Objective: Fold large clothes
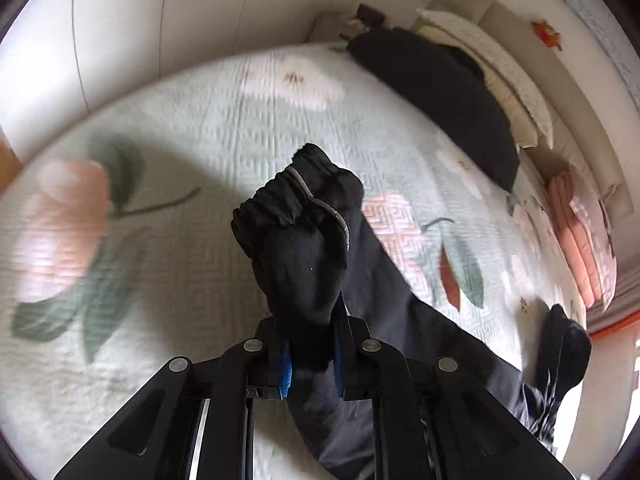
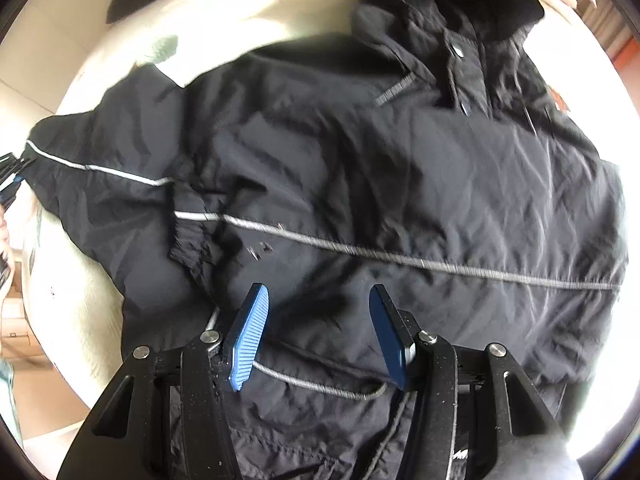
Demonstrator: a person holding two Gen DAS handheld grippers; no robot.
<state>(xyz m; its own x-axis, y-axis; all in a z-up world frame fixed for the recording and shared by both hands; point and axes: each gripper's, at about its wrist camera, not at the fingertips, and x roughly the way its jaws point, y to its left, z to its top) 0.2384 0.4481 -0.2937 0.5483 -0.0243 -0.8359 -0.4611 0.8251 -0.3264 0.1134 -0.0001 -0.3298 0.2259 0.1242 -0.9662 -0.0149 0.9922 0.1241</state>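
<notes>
I had the left tongs [image 1: 310, 356] pinching the jacket's elastic cuff [image 1: 292, 204], lifting that sleeve off the bed [image 1: 192, 128]; my right tongs [image 2: 318, 332] hung spread above the jacket [image 2: 400, 184], which lay spread on the bed, ready to pin it.

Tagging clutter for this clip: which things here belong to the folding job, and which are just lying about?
Job: black nylon jacket with grey piping; its elastic cuff in the left claw.
Lying about: dark folded garment; pink folded blanket; cream pillows.
</notes>
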